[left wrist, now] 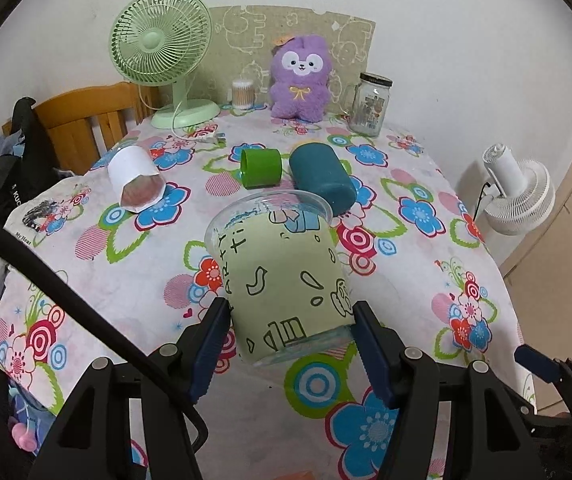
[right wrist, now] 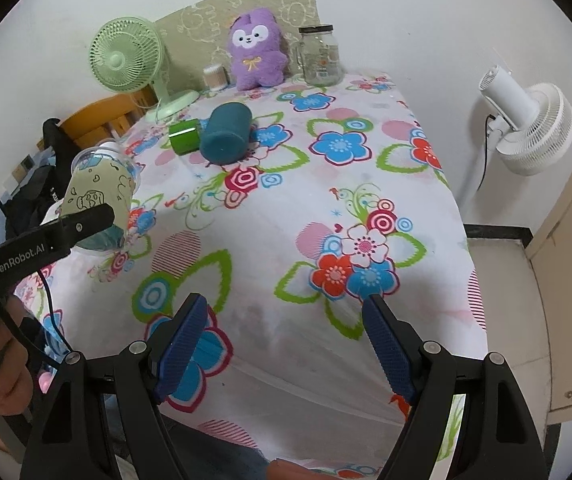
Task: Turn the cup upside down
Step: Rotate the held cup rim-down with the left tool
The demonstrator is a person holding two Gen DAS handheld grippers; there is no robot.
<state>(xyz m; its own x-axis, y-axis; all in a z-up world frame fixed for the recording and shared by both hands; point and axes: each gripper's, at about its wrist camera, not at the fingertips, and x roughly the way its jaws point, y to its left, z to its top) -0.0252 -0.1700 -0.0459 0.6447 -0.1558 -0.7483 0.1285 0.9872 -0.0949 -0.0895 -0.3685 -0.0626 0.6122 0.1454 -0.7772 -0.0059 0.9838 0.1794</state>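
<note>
My left gripper [left wrist: 290, 312] is shut on a clear plastic cup with a pale green printed sleeve [left wrist: 281, 272], holding it near its base above the table, its open rim tilted away toward the far side. In the right wrist view the same cup [right wrist: 99, 192] hangs at the left, clamped by the left gripper's black finger [right wrist: 85, 222]. My right gripper [right wrist: 286, 308] is open and empty above the near part of the flowered tablecloth [right wrist: 326, 184].
A white paper cup [left wrist: 135, 178], a green cup [left wrist: 261, 167] and a teal cup [left wrist: 322, 178] lie on their sides mid-table. At the back stand a green fan [left wrist: 161, 56], a purple plush [left wrist: 300, 78], a glass jar [left wrist: 370, 104] and cotton swabs [left wrist: 243, 94]. A white fan [right wrist: 526, 120] stands right of the table.
</note>
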